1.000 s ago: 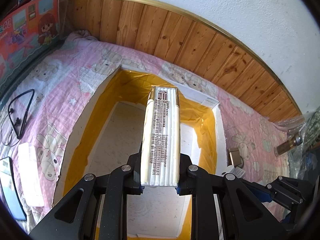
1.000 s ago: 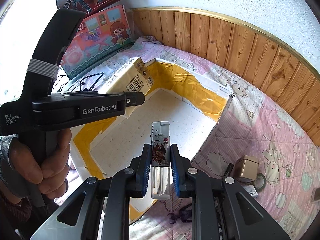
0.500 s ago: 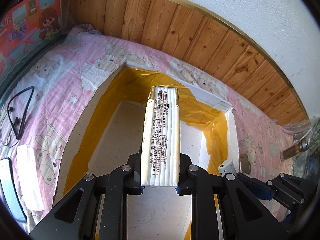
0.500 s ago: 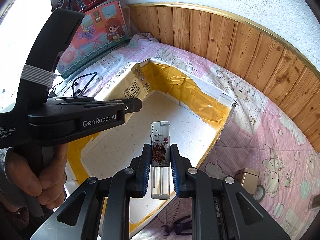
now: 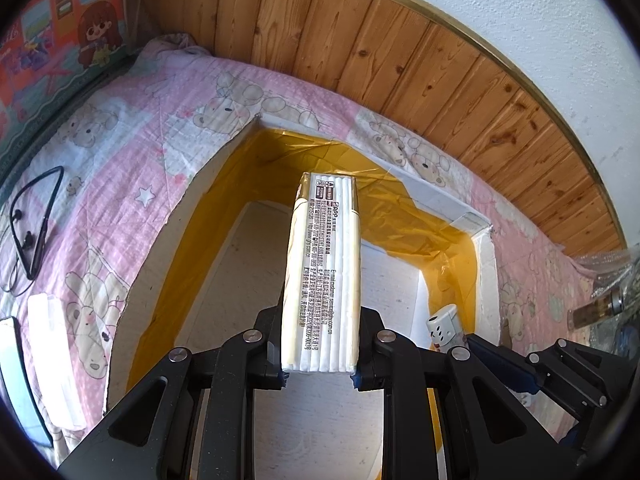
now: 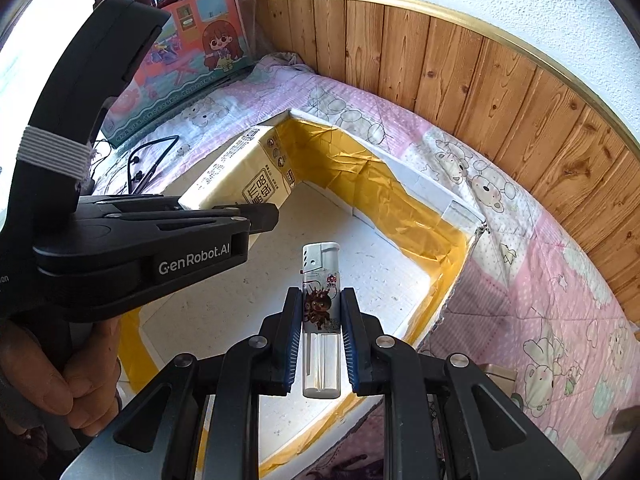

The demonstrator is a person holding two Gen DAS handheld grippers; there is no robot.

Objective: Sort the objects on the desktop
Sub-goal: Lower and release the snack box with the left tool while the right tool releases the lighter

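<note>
The left gripper [image 5: 320, 344] clamps a cream tissue pack [image 5: 322, 276] by its near end, the pack reaching out above the white foam box [image 5: 486, 264] lined with yellow tape. The right gripper [image 6: 320, 344] is closed on a lighter [image 6: 320, 312] with a cartoon print, held upright over the same box near its right wall. The box sits on a pink bear-print quilt [image 5: 132, 168]; black earphones [image 5: 34, 224] lie at far left.

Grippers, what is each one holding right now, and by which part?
Left gripper clamps the tissue pack across its near end. Right gripper clamps the lighter at mid-body, its metal cap pointing away.
</note>
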